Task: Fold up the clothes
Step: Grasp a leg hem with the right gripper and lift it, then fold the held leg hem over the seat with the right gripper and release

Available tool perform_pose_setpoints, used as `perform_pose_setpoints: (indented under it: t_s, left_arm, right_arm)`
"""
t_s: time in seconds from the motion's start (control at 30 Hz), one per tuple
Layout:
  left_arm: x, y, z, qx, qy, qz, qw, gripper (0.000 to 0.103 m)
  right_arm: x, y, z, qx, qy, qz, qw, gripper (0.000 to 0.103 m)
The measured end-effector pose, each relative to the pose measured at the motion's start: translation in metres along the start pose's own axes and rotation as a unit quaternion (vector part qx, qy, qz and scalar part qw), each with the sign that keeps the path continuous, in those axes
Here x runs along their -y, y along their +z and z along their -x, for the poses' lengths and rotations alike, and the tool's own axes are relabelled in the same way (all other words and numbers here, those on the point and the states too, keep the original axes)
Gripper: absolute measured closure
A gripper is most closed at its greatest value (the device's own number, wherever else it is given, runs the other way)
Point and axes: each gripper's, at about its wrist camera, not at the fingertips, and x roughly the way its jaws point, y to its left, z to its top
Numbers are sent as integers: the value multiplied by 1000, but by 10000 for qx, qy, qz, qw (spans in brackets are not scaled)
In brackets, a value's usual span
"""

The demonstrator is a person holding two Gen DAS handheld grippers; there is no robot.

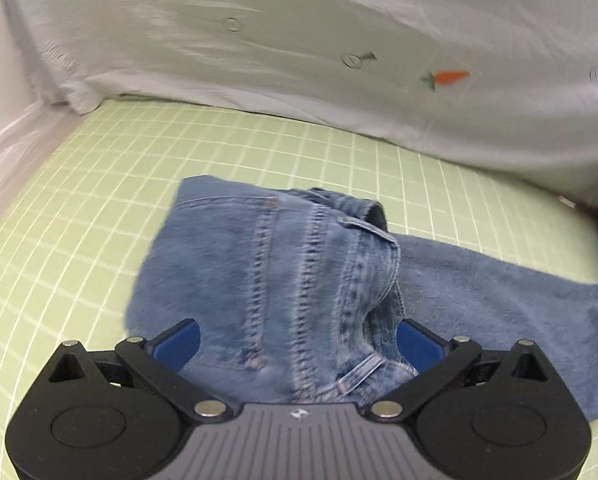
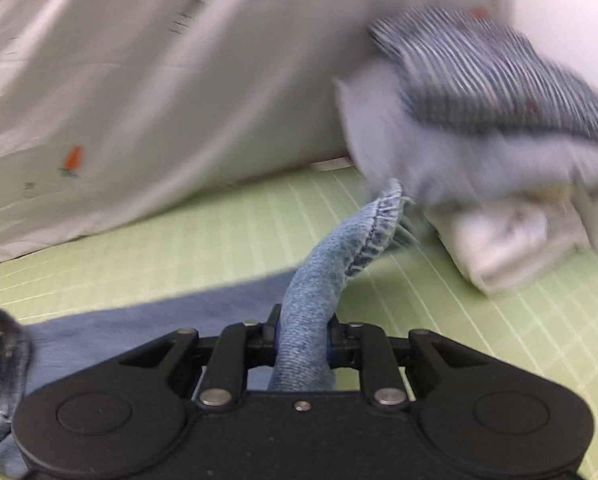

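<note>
While both grippers are on them: the jeans [image 1: 283,280] lie on the green checked sheet [image 1: 79,208].
Left view only: waistband end, belt loops, double-stitched seams, one leg running off right.
Right view only: frayed hem [image 2: 383,216] sticking up, folded pile [image 2: 495,152] far right.
Long axis: left to right.
Look: faded blue denim, rumpled.
Left gripper [image 1: 297,342]: blue pads wide apart, denim bunched between; grip uncertain.
Right gripper [image 2: 302,338]: clamped on the leg.
Far side: white carrot-print bedding [image 1: 339,40].
</note>
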Motion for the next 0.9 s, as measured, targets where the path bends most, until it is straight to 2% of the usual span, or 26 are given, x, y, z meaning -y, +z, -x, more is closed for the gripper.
perform_pose_setpoints:
  t_s: [0.17, 0.33, 0.4, 0.47, 0.5, 0.53, 0.57, 0.6, 0.67, 0.7, 0.8, 0.9]
  left_arm:
    - [-36, -3, 14, 60, 50, 121, 9999, 0]
    - [-72, 1, 19, 154, 72, 175, 9997, 0]
    - [-84, 5, 17, 158, 70, 125, 9998, 0]
    - [-95, 8, 14, 143, 68, 61, 9999, 0]
    - [-101, 9, 12, 133, 69, 44, 9999, 0]
    - [-105, 11, 11, 135, 44, 32, 9999, 0]
    - [-111, 13, 8, 139, -3, 15, 9999, 0]
    - [-115, 16, 5, 152, -48, -5, 9999, 0]
    - [-124, 24, -3, 182, -108, -33, 9998, 0]
    - [-128, 29, -8, 143, -105, 13, 9998, 0]
    - [-136, 41, -25, 11, -181, 209, 9996, 0]
    - [-136, 41, -37, -88, -206, 47, 9997, 0]
  right_arm:
    - [-62, 10, 26, 351, 309, 409, 9981, 84]
    - [-141, -7, 34, 348, 779, 992, 9914, 84]
    - [-176, -26, 29, 198, 864, 1264, 9880, 83]
    - [-209, -52, 18, -83, 915, 1490, 9846, 78]
    - [-223, -69, 7, -381, 920, 1568, 9826, 70]
    - [-237, -87, -5, -679, 924, 1644, 9797, 66]
    - [-249, -105, -16, -1030, 916, 1707, 9756, 66]
    - [-258, -120, -23, -1230, 856, 1788, 9724, 62]
    - [-273, -127, -22, -1111, 801, 2106, 9679, 61]
    - [-276, -123, -20, -1063, 813, 2117, 9681, 61]
    - [-270, -98, -11, -964, 891, 1586, 9786, 59]
    - [-255, -80, 4, -552, 778, 896, 9914, 40]
